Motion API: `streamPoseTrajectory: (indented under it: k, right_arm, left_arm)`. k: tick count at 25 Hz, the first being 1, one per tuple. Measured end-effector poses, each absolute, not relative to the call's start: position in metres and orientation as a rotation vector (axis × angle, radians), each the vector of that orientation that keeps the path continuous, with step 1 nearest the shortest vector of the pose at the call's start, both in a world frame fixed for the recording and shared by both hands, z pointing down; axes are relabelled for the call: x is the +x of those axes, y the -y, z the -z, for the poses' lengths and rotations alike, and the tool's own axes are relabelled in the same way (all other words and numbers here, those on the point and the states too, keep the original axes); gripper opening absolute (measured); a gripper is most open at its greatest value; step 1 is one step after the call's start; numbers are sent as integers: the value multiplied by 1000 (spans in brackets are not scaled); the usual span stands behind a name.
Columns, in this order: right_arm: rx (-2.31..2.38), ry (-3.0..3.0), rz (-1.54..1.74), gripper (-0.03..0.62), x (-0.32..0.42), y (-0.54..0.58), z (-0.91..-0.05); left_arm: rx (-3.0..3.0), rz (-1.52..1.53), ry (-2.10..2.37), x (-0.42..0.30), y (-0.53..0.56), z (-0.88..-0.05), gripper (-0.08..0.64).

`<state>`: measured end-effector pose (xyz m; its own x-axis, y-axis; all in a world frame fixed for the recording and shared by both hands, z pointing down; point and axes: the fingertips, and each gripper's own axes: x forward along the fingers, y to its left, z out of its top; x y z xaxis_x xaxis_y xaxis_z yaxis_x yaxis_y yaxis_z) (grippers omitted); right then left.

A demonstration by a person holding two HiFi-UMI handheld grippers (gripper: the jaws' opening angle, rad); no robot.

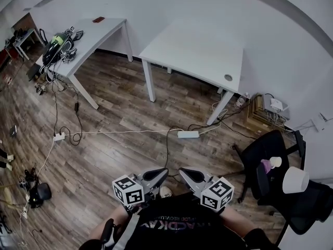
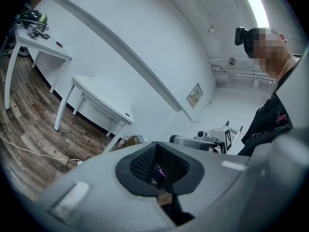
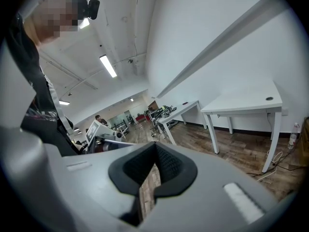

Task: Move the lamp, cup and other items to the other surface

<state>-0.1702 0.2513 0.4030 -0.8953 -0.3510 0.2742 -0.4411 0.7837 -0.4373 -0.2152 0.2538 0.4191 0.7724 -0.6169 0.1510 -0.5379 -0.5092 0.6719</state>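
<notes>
White lamp (image 1: 295,180) and cup (image 1: 275,162) rest on the black office chair (image 1: 312,204) at four o'clock. We hold the left gripper (image 1: 162,173) and right gripper (image 1: 184,173) pressed together, empty, at six o'clock, presumably a neutral carry.

No words or numbers can be read with certainty. A person's black shirt (image 1: 174,222) carries red lettering, upside down in the head view and too blurred to make out. A small wall sign (image 2: 194,95) is too tiny to read. The left marker cube (image 1: 128,190) and right marker cube (image 1: 217,193) bear black-and-white square patterns (codes, not letters).
</notes>
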Motion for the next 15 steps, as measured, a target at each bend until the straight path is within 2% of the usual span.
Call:
streamPoseTrajectory:
  k: [15]
  right_arm:
    - [598, 2793, -744, 5, -172, -252, -404]
  left_arm:
    - [2222, 132, 864, -214, -255, -420, 3]
